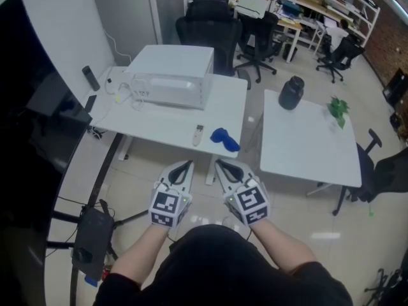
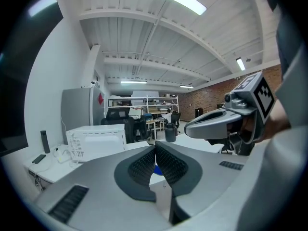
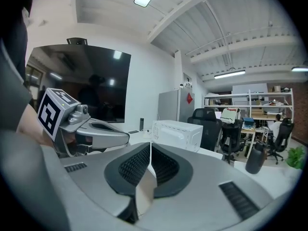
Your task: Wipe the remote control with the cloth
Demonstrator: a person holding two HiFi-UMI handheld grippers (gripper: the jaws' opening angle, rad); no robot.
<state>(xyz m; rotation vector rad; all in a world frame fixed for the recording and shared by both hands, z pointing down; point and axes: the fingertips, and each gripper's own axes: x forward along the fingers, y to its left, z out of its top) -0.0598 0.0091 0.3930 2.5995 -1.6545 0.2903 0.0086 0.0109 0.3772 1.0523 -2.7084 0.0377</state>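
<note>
The pads of the left gripper [image 1: 187, 165] were pressed together with nothing between them, and those of the right gripper [image 1: 220, 164] likewise met, empty. Both grippers were held side by side, near each other but apart, over the pale tiled floor [image 1: 159, 171], short of the near edge of the white rectangular table [image 1: 159, 125]. Open floor lay between the tips and that edge. The slim light-grey remote control [image 1: 198, 134] lay close to that edge, untouched, with the crumpled blue cloth [image 1: 224, 139] just beside it on its right, near the table's front right corner. Behind them stood a white microwave oven [image 1: 172, 75]. A narrow floor gap separated this table from a second white table [image 1: 306, 145], which bore a black jug [image 1: 291, 92] and a small green plant [image 1: 338, 109]. A large dark screen [image 1: 25, 107] was cut off at the left margin. The person's forearms were partly hidden behind dark clothing at the bottom.
</note>
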